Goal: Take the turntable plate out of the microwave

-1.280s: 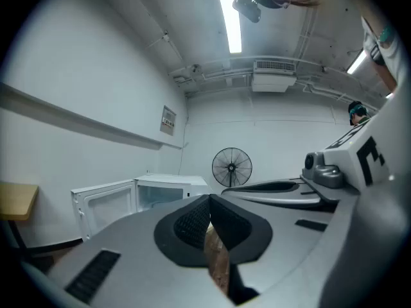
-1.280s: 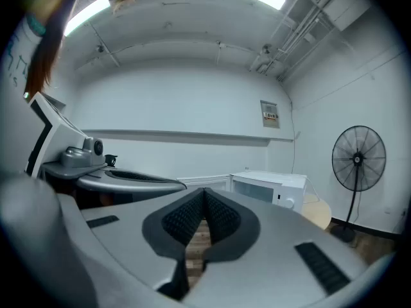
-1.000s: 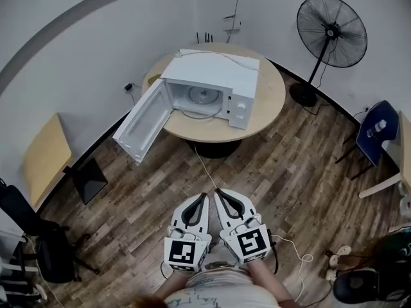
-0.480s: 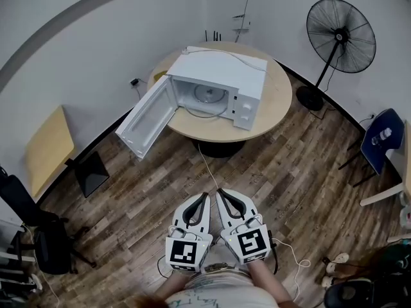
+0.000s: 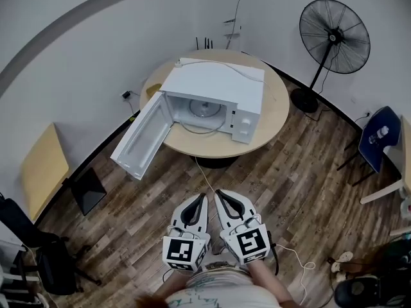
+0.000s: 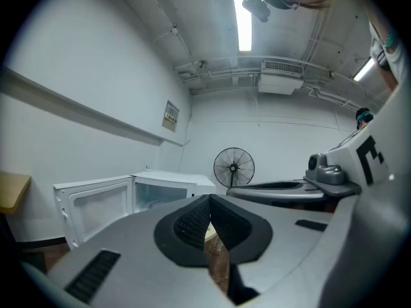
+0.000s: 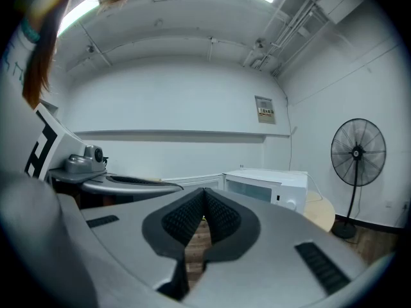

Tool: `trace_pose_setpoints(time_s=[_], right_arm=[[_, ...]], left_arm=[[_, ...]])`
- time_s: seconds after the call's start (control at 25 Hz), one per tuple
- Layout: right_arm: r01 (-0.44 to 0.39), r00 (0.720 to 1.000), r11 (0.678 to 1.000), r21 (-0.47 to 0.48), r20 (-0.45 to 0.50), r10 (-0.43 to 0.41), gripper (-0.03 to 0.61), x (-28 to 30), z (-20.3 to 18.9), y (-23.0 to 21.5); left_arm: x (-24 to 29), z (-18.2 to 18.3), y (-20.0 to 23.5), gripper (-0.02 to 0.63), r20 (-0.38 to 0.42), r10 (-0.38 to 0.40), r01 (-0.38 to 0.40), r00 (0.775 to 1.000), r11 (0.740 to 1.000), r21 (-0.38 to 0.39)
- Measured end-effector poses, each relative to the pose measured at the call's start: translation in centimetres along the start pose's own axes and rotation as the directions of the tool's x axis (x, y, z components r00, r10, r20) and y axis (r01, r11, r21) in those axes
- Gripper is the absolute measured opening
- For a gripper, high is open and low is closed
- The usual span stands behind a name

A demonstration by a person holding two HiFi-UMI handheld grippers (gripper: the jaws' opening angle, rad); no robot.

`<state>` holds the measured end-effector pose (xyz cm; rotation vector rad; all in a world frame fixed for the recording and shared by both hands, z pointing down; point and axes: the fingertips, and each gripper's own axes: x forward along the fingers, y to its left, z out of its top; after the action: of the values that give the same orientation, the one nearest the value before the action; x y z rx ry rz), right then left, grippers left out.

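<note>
A white microwave point(image 5: 215, 95) stands on a round wooden table point(image 5: 257, 130), its door point(image 5: 140, 136) swung wide open to the left. Inside, the glass turntable plate point(image 5: 204, 108) lies flat in the cavity. Both grippers are held side by side low in the head view, well short of the table. The left gripper point(image 5: 200, 199) is shut with nothing in it, and so is the right gripper point(image 5: 220, 194). The left gripper view shows the microwave point(image 6: 164, 191) ahead to the left; in the right gripper view the microwave point(image 7: 266, 186) is ahead to the right.
A black pedestal fan point(image 5: 332, 37) stands right of the table. A blue chair point(image 5: 377, 133) is at the far right. A wooden board point(image 5: 42, 162) and a dark stand point(image 5: 83, 188) sit at the left wall. A white cable point(image 5: 205, 172) runs over the wooden floor from the table.
The view has shifted: the microwave and table now sit slightly lower and closer in the head view than half a second ago. Both grippers stay shut, side by side.
</note>
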<state>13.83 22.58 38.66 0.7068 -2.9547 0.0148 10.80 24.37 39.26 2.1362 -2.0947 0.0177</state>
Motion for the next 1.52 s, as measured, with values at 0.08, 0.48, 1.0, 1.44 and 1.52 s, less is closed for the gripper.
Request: trace_pose_setpoints(time_s=[0.08, 0.48, 1.0, 1.44, 1.52], right_arm=[[0.018, 1.000, 1.000, -0.005, -0.002, -0.018, -0.009, 1.4, 0.2, -0.9], [0.069, 0.997, 0.998, 0.006, -0.020, -0.068, -0.009, 7.8, 0.6, -3.5], [0.103, 0.994, 0.995, 0.017, -0.025, -0.102, -0.009, 13.7, 0.7, -4.1], [0.148, 0.988, 0.989, 0.006, -0.053, -0.147, -0.009, 15.7, 0.3, -3.7], [0.154, 0.987, 0.988, 0.009, -0.055, -0.153, -0.009, 16.0, 0.3, -4.0]], left_arm=[[1.5, 0.4, 1.1, 0.014, -0.001, -0.020, 0.020, 1.000, 1.000, -0.009], [7.0, 1.0, 5.9, 0.014, -0.027, -0.070, 0.069, 0.997, 0.997, -0.034], [10.1, 1.6, 10.8, 0.014, -0.028, -0.117, 0.116, 0.993, 0.993, -0.036], [10.7, 1.6, 12.5, 0.014, -0.036, -0.169, 0.167, 0.985, 0.984, -0.061], [11.0, 1.6, 12.7, 0.014, -0.043, -0.177, 0.174, 0.983, 0.983, -0.063]])
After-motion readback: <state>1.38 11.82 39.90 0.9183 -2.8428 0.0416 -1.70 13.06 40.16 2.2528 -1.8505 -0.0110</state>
